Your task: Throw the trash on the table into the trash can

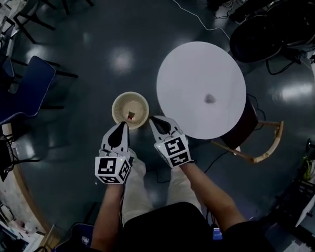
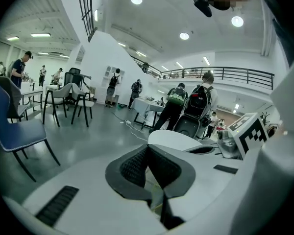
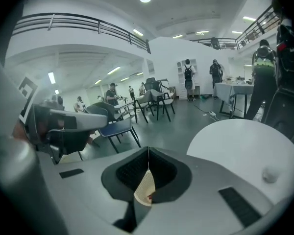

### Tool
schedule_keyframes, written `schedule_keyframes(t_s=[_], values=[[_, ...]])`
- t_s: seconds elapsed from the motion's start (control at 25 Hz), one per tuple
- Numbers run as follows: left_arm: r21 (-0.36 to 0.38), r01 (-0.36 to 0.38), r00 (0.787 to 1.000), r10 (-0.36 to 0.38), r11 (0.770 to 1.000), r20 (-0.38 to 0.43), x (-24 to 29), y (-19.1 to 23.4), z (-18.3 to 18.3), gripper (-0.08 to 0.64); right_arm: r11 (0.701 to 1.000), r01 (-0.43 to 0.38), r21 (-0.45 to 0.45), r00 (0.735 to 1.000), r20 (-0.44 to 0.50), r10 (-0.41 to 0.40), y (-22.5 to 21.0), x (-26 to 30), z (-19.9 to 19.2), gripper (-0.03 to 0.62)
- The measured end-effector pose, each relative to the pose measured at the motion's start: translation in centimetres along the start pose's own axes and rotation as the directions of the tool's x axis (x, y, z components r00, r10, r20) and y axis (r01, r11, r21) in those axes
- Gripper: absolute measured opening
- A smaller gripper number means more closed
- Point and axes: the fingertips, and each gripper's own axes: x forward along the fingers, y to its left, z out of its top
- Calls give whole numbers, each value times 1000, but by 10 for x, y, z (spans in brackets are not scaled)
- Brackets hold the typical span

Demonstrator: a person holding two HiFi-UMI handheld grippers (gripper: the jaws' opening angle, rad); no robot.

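Note:
A small grey crumpled piece of trash [image 1: 210,98] lies on the round white table [image 1: 189,72], right of its middle; it also shows in the right gripper view as the trash [image 3: 270,175] on the table [image 3: 235,141]. The beige round trash can [image 1: 130,109] stands on the floor just left of the table, with a red scrap inside. My left gripper [image 1: 124,125] hovers over the can's near rim, shut and empty. My right gripper [image 1: 153,120] hangs between can and table, shut with nothing held. In their own views the left gripper [image 2: 148,146] and right gripper [image 3: 148,151] have jaws pressed together.
A blue chair [image 1: 22,88] stands far left. A wooden chair [image 1: 265,147] sits tucked under the table's right side. A black office chair [image 1: 270,30] and a floor cable [image 1: 197,14] lie beyond. People stand at desks [image 2: 179,102] in the background.

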Motion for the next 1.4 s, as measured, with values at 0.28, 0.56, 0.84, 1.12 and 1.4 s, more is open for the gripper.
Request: schedule_keyframes(t_s=[0.28,0.56,0.84,1.12,1.4], values=[[25,54,998,-54,998,-27,27,-62,-1,15,998,62,-3,998,-3,-62,-65,-56,-8,20],[56,140,988,-136,989,-71,67,-128,-13,15,986,158,58,987,-16,-157,-137,-102,-34,20],[80,254,963,-244,964,-116,116,-195,-37,15,966,229,120,973,-24,-228,-191,-138,-61,21],[93,371,926,-361,924,-111,161,-265,-41,15,942,286,175,957,-9,-289,-237,-175,-82,20],[143,436,894,-409,889,-183,213,-312,-66,15,913,326,246,942,-9,-334,-279,-197,-105,20]])
